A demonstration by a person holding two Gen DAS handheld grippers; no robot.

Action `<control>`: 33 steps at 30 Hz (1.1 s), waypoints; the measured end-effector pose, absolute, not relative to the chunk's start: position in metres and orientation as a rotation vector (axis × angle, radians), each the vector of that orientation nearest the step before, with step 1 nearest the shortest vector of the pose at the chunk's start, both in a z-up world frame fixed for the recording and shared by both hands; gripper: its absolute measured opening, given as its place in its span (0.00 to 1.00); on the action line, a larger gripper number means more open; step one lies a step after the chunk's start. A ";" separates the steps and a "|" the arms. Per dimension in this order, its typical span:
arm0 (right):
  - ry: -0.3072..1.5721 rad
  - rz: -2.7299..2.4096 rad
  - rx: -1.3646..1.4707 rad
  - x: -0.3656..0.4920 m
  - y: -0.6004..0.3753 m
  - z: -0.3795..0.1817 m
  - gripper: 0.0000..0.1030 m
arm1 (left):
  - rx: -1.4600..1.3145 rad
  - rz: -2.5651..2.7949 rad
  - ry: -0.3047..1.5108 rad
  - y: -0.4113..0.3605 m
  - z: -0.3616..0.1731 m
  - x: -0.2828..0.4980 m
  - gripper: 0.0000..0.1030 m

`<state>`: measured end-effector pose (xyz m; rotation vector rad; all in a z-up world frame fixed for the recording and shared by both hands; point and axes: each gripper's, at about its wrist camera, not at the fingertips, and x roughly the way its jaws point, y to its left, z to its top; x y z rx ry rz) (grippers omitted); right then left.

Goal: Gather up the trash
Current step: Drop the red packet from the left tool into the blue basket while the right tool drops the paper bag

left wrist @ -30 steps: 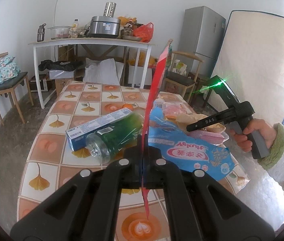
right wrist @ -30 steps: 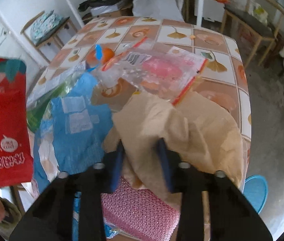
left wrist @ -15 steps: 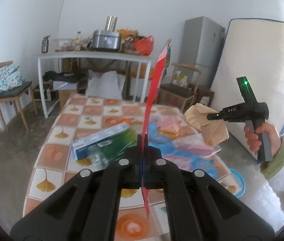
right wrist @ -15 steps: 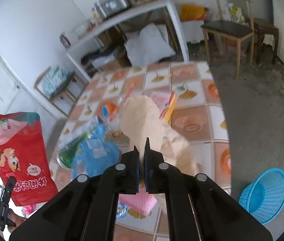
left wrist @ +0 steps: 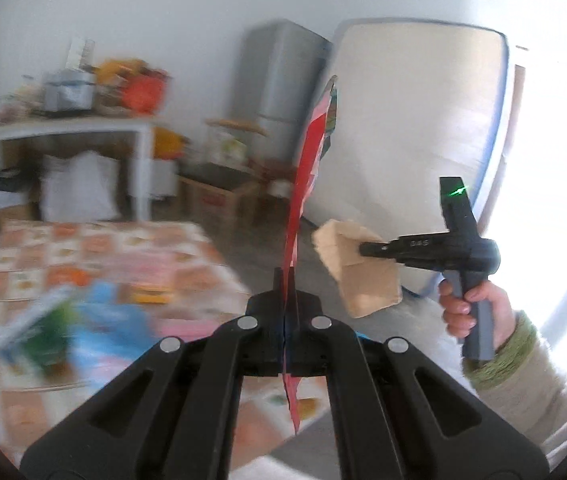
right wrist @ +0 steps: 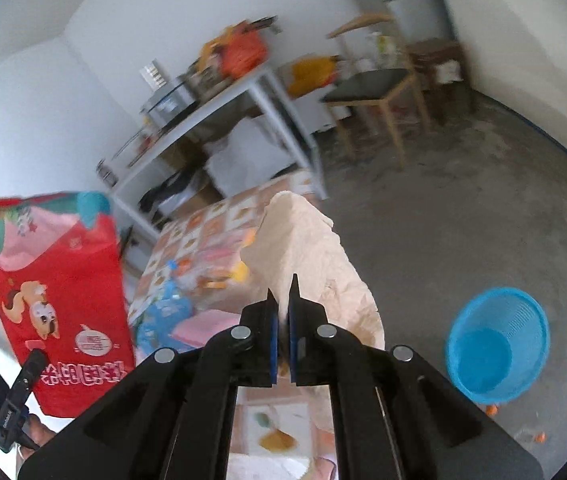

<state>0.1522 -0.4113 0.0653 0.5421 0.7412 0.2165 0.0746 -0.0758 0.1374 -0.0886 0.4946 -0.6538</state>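
Note:
My left gripper (left wrist: 286,292) is shut on a red snack bag (left wrist: 308,184), seen edge-on and standing up from the jaws. In the right wrist view the same red snack bag (right wrist: 55,300) shows its printed face at the left. My right gripper (right wrist: 282,300) is shut on a crumpled brown paper bag (right wrist: 315,264), lifted off the table. From the left wrist view the brown paper bag (left wrist: 367,276) hangs from the right gripper (left wrist: 365,249), held by a hand (left wrist: 471,308). More wrappers (left wrist: 107,324) lie blurred on the tiled table (left wrist: 95,240).
A blue plastic basket (right wrist: 497,344) stands on the concrete floor at the right. A white work table (right wrist: 219,108) with pots and bags, a wooden chair (right wrist: 375,92), a grey fridge (left wrist: 279,92) and a leaning mattress (left wrist: 411,120) line the room's far side.
The right gripper closed on the brown paper bag and lifted it off the table. Both grippers rose and swung right, away from the table; the left kept the red bag throughout.

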 end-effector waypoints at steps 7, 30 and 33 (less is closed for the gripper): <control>0.782 0.039 0.700 0.123 -0.499 0.004 0.04 | -0.062 -0.812 0.754 -0.201 0.089 0.146 0.00; 0.947 -0.291 1.010 0.165 -0.621 -0.237 0.07 | 0.150 -0.689 1.350 -0.458 -0.177 0.275 0.39; 1.016 -0.301 1.031 0.176 -0.625 -0.270 0.12 | 0.201 -0.624 1.355 -0.465 -0.189 0.281 0.51</control>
